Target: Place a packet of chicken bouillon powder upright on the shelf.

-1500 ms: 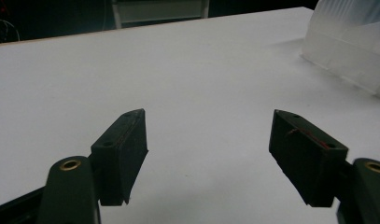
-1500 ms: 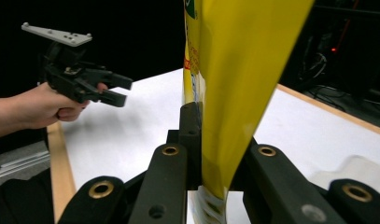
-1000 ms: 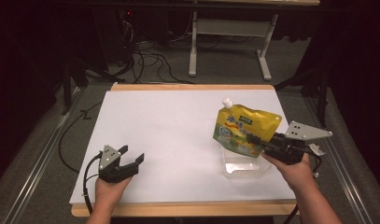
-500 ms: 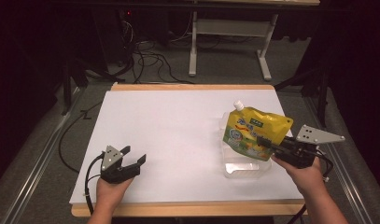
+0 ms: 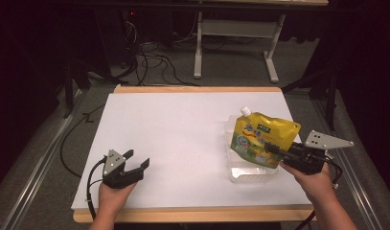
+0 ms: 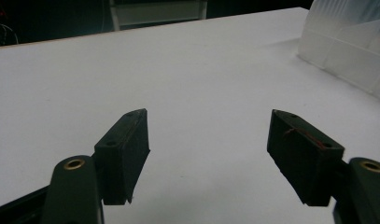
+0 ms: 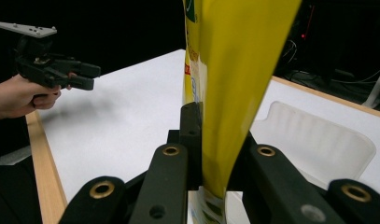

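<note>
A yellow spouted pouch with a white cap hangs tilted over a clear plastic tray at the right of the white table. My right gripper is shut on the pouch's lower right edge. In the right gripper view the pouch rises between the two black jaws, which press on it from both sides, with the tray behind. My left gripper rests near the table's front left, open and with nothing in it. In the left gripper view its pads stand wide apart over bare table.
The white table top has a wooden front edge. Beyond the far edge, cables and a white desk frame stand on the floor. In the right gripper view the left hand and its gripper show farther off.
My right gripper has carried the pouch to the right and slightly down, over the tray. The left gripper has stayed in place.
</note>
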A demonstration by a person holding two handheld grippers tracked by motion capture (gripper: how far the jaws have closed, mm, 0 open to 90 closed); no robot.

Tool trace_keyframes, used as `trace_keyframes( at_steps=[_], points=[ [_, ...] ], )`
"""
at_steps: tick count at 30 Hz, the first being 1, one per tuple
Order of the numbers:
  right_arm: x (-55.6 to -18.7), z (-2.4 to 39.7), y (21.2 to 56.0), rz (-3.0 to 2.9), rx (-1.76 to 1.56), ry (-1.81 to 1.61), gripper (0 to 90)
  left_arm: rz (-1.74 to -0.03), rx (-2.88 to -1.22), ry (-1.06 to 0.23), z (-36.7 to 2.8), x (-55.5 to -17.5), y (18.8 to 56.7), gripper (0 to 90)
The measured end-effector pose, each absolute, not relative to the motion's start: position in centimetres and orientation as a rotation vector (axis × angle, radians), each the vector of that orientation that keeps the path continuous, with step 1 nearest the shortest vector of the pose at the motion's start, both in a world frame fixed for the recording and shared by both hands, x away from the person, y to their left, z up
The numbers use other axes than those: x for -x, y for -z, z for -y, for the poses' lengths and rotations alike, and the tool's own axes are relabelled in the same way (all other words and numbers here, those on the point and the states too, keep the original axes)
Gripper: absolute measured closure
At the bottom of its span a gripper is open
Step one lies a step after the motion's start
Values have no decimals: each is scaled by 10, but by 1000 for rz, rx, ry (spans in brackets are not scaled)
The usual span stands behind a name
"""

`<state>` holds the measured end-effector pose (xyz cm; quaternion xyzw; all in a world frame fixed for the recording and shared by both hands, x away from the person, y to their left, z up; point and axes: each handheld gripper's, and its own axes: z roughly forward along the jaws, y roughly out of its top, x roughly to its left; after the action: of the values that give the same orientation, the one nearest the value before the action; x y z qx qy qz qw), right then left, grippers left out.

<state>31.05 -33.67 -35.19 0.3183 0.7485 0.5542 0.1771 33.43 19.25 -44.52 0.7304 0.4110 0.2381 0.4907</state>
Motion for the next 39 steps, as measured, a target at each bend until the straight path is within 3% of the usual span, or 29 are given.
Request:
trace_keyframes(
  at_steps=[39],
  points=[
    [-317, 330, 397, -2172, -1016, -1485, 823, -993, -1768, -578, -193, -333, 444, 314]
  ],
)
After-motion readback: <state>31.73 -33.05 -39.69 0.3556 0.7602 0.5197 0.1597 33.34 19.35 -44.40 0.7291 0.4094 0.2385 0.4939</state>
